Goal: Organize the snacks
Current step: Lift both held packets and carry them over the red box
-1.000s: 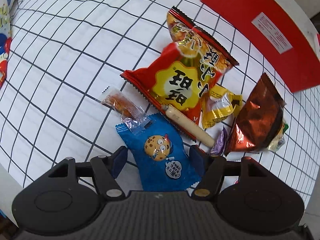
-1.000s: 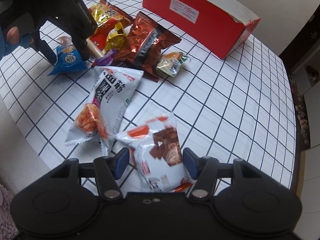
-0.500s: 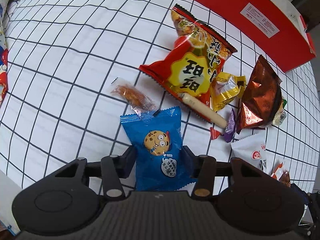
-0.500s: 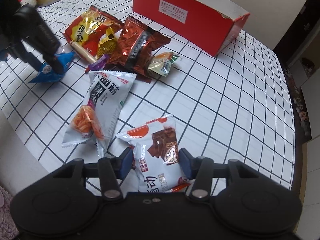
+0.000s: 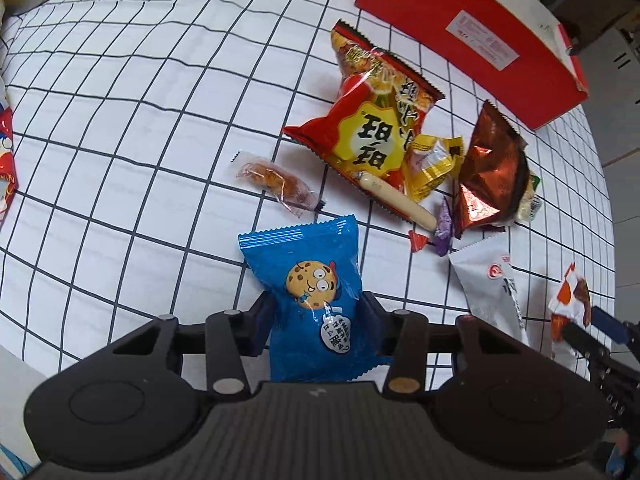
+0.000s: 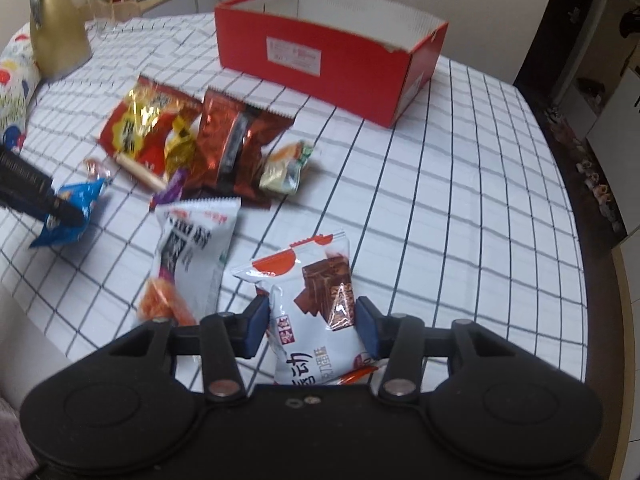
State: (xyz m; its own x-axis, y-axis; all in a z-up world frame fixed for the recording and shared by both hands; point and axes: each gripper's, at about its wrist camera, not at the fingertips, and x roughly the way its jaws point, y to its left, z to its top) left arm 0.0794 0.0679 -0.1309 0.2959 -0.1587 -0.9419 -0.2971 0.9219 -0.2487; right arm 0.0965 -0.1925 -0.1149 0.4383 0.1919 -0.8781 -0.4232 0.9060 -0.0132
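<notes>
My left gripper (image 5: pixel 316 320) is shut on a blue cookie packet (image 5: pixel 312 280) and holds it above the checked tablecloth. My right gripper (image 6: pixel 312 320) is shut on a white packet with a brown snack picture (image 6: pixel 316 300), also lifted. The open red box (image 6: pixel 328 52) stands at the far side of the table and also shows in the left wrist view (image 5: pixel 472 36). A pile of snacks lies between: a red and yellow bag (image 5: pixel 372 120), a brown foil bag (image 5: pixel 492 168), a yellow packet (image 5: pixel 432 164), a sausage stick (image 5: pixel 396 200).
A white and black noodle-snack bag (image 6: pixel 192 248) lies just left of my right gripper. A small clear-wrapped snack (image 5: pixel 276 180) lies apart on the left. A gold jug (image 6: pixel 56 32) stands at the far left. The table edge curves close on the right.
Both grippers have risen with their packets and pulled back from the table. The right view has tilted up, so the whole red box now shows.
</notes>
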